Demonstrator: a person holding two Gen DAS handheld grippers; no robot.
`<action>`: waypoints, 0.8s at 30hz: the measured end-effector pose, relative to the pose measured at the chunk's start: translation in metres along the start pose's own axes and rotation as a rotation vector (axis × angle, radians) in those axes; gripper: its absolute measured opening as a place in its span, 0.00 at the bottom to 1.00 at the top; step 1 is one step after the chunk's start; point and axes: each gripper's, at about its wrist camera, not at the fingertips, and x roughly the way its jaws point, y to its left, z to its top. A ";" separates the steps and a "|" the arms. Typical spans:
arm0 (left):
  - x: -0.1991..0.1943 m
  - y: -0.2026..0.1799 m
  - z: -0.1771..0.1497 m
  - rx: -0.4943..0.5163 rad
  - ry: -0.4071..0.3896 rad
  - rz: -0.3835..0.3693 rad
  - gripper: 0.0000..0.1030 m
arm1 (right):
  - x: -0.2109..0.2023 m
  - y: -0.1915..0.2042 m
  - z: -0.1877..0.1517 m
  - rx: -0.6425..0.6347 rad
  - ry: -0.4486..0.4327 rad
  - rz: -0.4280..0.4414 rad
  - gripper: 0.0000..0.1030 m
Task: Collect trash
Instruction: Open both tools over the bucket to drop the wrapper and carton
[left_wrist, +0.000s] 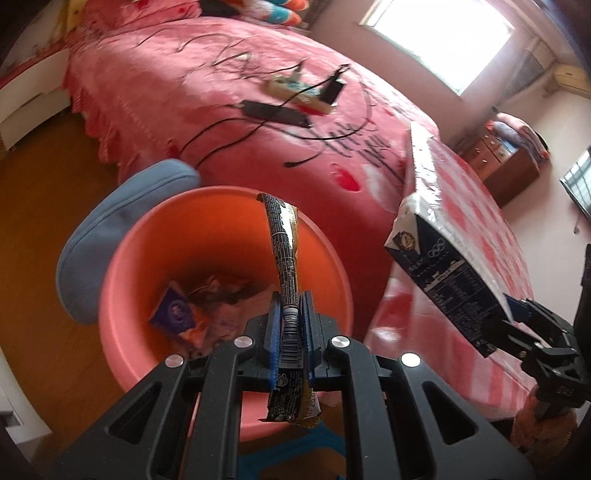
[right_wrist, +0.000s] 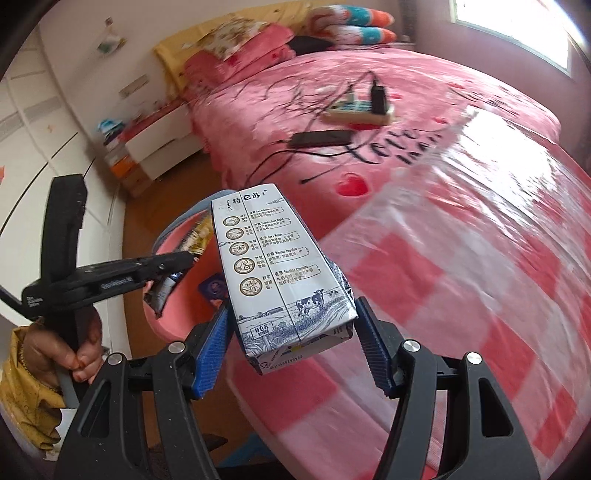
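1. The left gripper (left_wrist: 290, 317) is clamped narrow on a dark snack wrapper (left_wrist: 284, 251), which stands up out of the pads and hangs over the mouth of the pink bin (left_wrist: 122, 266).

2. The right gripper (right_wrist: 291, 343) holds a milk carton (right_wrist: 273, 266) by its lower end, pads spread about the carton's width; the carton tilts up and away, to the right of the bin and not yet over it, as seen from the left wrist.

3. Risks, as I judge them:
   - The wrapper is limp and its tail droops below the pads toward the near rim, so on release it could catch on a pad or drop on the near side of the bin.
   - The carton is held only at one end (a long lever), so a quick swing could twist it loose before it reaches the bin.
   - The two grippers are close together at the bin; bringing both in at once could knock one against the other.

4. The bin already holds trash: a purple packet (left_wrist: 173, 310) and some crumpled wrappers whose kind I cannot make out.

5. Outward: a blue cushion (left_wrist: 110, 236) touches the bin's far left side, and beyond lies the pink bed (left_wrist: 184, 92) with a power strip (right_wrist: 356, 110) and cables on it.
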 end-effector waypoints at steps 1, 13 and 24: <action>0.002 0.004 -0.001 -0.006 0.003 0.007 0.12 | 0.005 0.007 0.004 -0.016 0.008 0.007 0.64; 0.027 0.048 -0.013 -0.095 0.040 0.071 0.12 | 0.057 0.044 0.026 -0.074 0.077 0.043 0.82; 0.026 0.047 -0.010 -0.073 -0.008 0.133 0.79 | 0.028 0.008 0.019 0.062 -0.017 0.029 0.87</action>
